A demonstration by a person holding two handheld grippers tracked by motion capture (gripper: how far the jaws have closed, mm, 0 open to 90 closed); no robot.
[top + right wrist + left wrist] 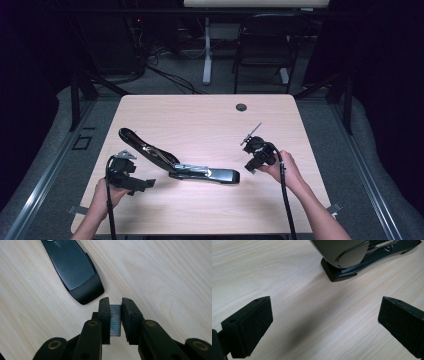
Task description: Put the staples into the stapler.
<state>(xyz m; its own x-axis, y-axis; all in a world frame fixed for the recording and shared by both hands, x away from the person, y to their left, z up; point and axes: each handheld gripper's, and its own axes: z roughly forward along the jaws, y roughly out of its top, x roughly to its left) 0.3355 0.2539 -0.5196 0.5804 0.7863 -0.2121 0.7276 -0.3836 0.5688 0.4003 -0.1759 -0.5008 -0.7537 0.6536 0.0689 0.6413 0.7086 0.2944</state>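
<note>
One stapler (190,167) lay hinged open on table (210,120); right gripper (115,307) clenched one staple strip (115,320); left gripper (324,322) released, empty.

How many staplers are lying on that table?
1. A black stapler lies swung open at the middle of the light wooden table, its lid raised toward the left; a strip of silver staples sits in the right tool.
</note>
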